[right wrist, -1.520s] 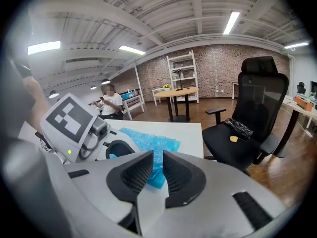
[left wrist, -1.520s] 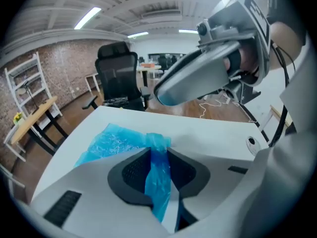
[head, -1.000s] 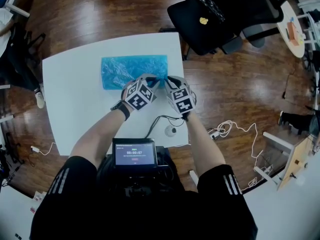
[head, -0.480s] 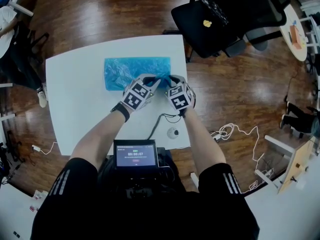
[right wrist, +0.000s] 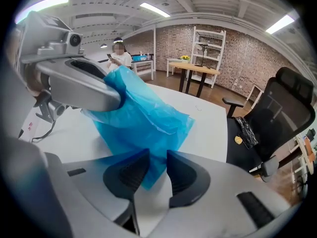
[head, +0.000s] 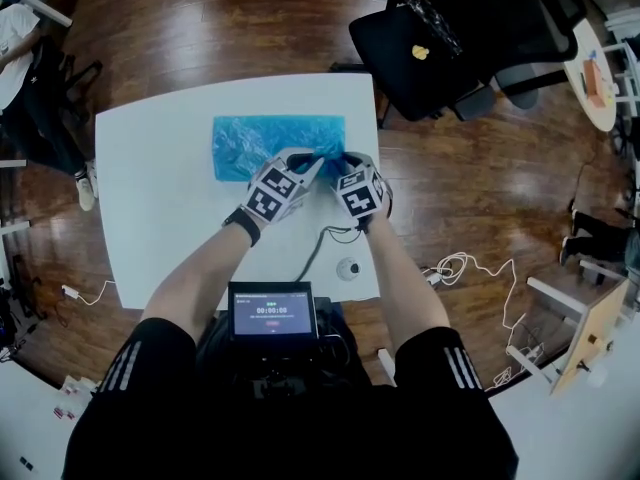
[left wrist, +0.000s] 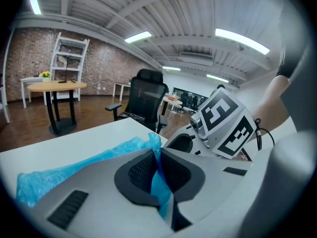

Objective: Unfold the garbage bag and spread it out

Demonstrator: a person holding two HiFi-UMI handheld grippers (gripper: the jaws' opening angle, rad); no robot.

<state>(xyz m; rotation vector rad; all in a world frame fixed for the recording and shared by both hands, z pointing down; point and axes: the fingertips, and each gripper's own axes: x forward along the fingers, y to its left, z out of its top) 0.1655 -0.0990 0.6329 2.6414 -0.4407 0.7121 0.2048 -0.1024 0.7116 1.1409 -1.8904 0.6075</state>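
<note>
1. The left gripper (left wrist: 157, 168) pinched an edge of the blue bag (head: 262, 140), jaws pressed together;
2. The right gripper (right wrist: 157, 171) was opening, with a bag corner loose between its jaws;
3. The bag lay on the white table (head: 150, 218), its near edge lifted.

The crinkled, translucent blue plastic garbage bag (head: 270, 136) showed bright turquoise against the plain white rectangular table (head: 150, 218). My left gripper (left wrist: 158, 168) and right gripper (right wrist: 157, 168) were pale grey plastic with dark grey ribbed pads. The right one's jaws were opening, with blue film between them. Each gripper carried a marker cube (head: 268, 192) patterned in black-and-white squares. The glossy wooden plank floor (head: 200, 28) was reddish brown, the office chair (head: 450, 43) was black, and my black short sleeves (head: 125, 363) bore white stripes.
</note>
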